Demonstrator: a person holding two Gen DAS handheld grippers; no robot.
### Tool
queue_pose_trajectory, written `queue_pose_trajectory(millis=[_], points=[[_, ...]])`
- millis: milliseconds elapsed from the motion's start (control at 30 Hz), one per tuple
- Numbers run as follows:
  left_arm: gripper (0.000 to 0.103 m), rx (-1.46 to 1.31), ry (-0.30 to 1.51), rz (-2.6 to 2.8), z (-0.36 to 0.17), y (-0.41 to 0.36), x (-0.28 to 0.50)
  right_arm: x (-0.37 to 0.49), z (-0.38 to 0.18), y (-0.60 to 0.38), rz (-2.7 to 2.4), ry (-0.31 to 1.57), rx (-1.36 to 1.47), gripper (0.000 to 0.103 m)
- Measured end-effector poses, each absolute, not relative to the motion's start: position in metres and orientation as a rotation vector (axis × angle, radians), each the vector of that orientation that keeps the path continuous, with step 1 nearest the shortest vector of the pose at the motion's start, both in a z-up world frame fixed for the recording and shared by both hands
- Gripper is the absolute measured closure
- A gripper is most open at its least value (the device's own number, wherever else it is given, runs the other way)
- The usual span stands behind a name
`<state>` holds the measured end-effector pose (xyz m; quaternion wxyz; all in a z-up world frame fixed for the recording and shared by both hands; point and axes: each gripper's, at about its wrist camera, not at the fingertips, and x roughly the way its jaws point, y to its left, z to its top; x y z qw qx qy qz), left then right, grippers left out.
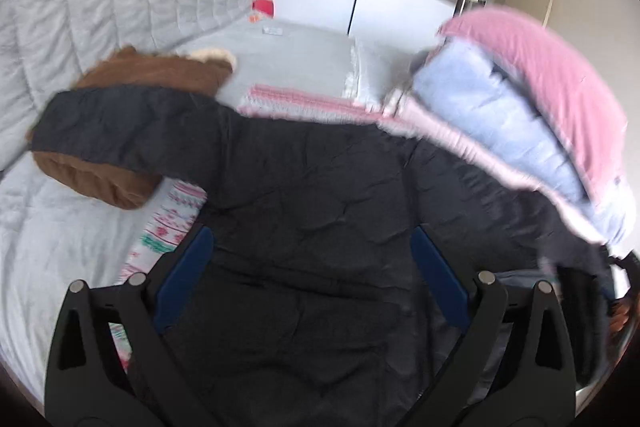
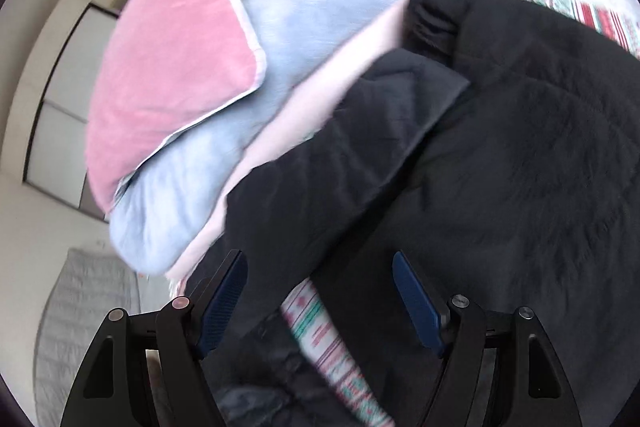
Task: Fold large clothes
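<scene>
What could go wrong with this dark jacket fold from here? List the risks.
1. The stack of folded pink and light-blue items sits against the dark jacket; dragging the jacket might topple it.
2. The jacket's sleeve drapes over the brown garment, so a pull may drag that along.
3. The left gripper and right gripper have open jaws holding nothing; a hasty regrasp may also pinch the patterned cloth.

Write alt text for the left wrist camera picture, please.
A dark padded jacket lies spread on a grey bed, seen between the open left gripper. A brown garment lies under its sleeve; folded pink and blue blankets sit at right.
</scene>
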<state>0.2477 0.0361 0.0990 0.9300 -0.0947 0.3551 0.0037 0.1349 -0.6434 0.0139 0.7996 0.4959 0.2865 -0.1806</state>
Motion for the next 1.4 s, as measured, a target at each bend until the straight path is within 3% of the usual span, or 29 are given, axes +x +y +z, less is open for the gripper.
queue_pose_trajectory(millis=[133,233,300,400,467,533,733,967,1167,1400], points=[[0.004,-0.225,0.89,0.012,0.048,0.039,0.276,0.145,0.003,-0.674,-0.465,0.606,1.027,0.03],[0.004,-0.212,0.852,0.007,0.052,0.038,0.281,0.15,-0.008,-0.699,-0.519,0.586,1.062,0.031],[0.004,-0.164,0.834,0.03,0.053,0.038,0.282,0.155,-0.017,-0.714,-0.535,0.577,1.098,0.037],[0.004,-0.144,0.856,0.068,0.043,0.046,0.289,0.167,-0.021,-0.724,-0.529,0.541,1.106,0.059],[0.004,-0.162,0.877,0.061,0.038,0.049,0.292,0.175,-0.028,-0.726,-0.513,0.545,1.115,0.091],[0.004,-0.165,0.882,0.075,0.037,0.051,0.294,0.179,-0.029,-0.721,-0.522,0.55,1.092,0.095],[0.004,-0.177,0.882,0.11,0.036,0.061,0.298,0.16,0.059,-0.689,-0.608,0.316,0.772,0.098],[0.004,-0.199,0.893,0.093,0.035,0.066,0.303,0.175,0.038,-0.687,-0.635,0.403,0.787,0.098],[0.004,-0.271,0.862,0.121,0.043,0.086,0.302,0.157,0.124,-0.602,-0.517,0.177,0.471,0.098],[0.004,-0.278,0.901,0.149,0.036,0.11,0.307,0.226,0.115,-0.504,-0.377,0.335,0.375,0.098]])
